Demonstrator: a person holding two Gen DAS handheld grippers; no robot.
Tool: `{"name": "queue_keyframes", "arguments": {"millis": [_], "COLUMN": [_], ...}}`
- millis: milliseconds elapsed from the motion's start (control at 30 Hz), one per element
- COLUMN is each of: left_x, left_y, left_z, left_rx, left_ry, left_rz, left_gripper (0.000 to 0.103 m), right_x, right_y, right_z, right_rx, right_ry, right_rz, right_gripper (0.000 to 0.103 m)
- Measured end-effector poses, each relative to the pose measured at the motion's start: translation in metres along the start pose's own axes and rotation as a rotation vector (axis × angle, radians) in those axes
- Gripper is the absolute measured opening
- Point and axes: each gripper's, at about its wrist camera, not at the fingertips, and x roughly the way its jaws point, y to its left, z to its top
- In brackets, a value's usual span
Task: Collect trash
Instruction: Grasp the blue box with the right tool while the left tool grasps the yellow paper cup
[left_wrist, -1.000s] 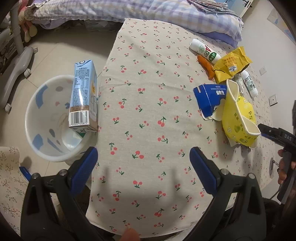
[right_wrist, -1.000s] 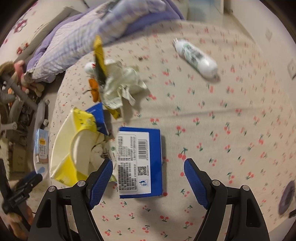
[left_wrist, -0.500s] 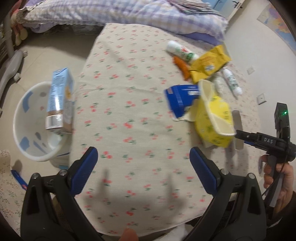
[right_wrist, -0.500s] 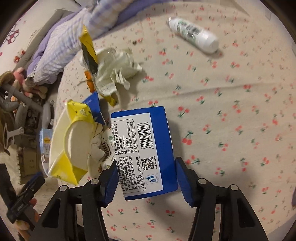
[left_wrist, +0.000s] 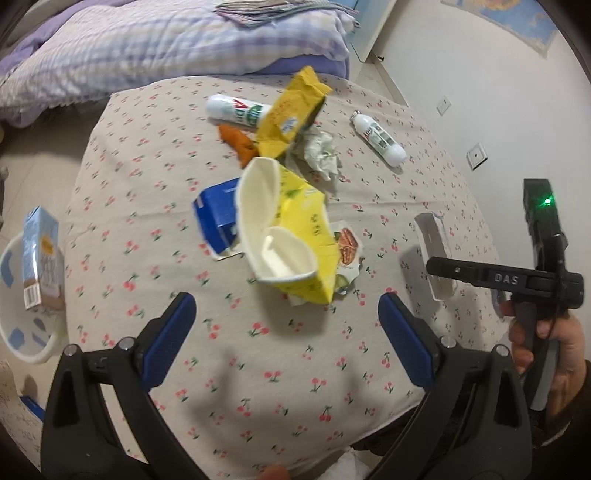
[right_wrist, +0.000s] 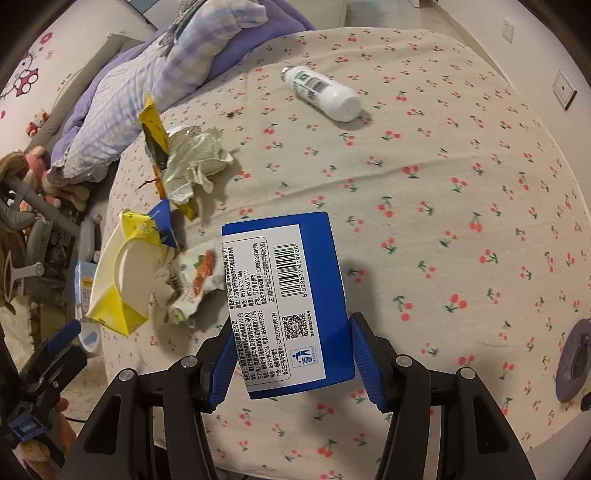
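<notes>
Your right gripper (right_wrist: 290, 363) is clamped on the blue box (right_wrist: 286, 299); your left gripper (left_wrist: 286, 332), jaws apart, hovers near the yellow carton (left_wrist: 295, 236).

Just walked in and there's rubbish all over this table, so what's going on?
Someone with a gripper in each hand is collecting the trash. The right gripper is shut on a blue box, which casts a shadow on the cherry-print tablecloth. The left gripper is open and empty, pointing at the yellow carton. Wrappers and two white bottles lie on the cloth. A milk carton stands in the white basin beside the table.
</notes>
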Motion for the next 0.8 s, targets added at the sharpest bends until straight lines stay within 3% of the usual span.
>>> {"name": "queue_keyframes", "arguments": {"millis": [400,533,600,633,800], "left_x": [0.035,0.045,0.047,0.047,0.037], "left_y": [-0.019,-0.022,-0.023,-0.023,-0.022], "left_z": [0.016,0.019,0.018,0.018,0.018], "left_rx": [0.006,0.008,0.008,0.011,0.011], "left_ry": [-0.01,-0.008,-0.004,-0.005,-0.048], "left_rz": [0.062,0.081,0.079,0.079,0.068], "left_gripper": [0.089,0.079,0.068,0.058,0.055], "right_x": [-0.007,-0.009,-0.01,-0.01,-0.012], "right_y": [-0.024,-0.026,-0.026,-0.026,-0.021], "right_z": [-0.004,-0.004,-0.004,-0.004,-0.004], "right_rx": [0.014,0.014,0.012,0.011,-0.003], "right_ry": [-0.011,-0.018,-0.021,-0.024,-0.039], "right_rz": [-0.032,-0.043,-0.045,-0.047,-0.055], "right_gripper": [0.059,0.059,0.059,0.059,0.059]}}
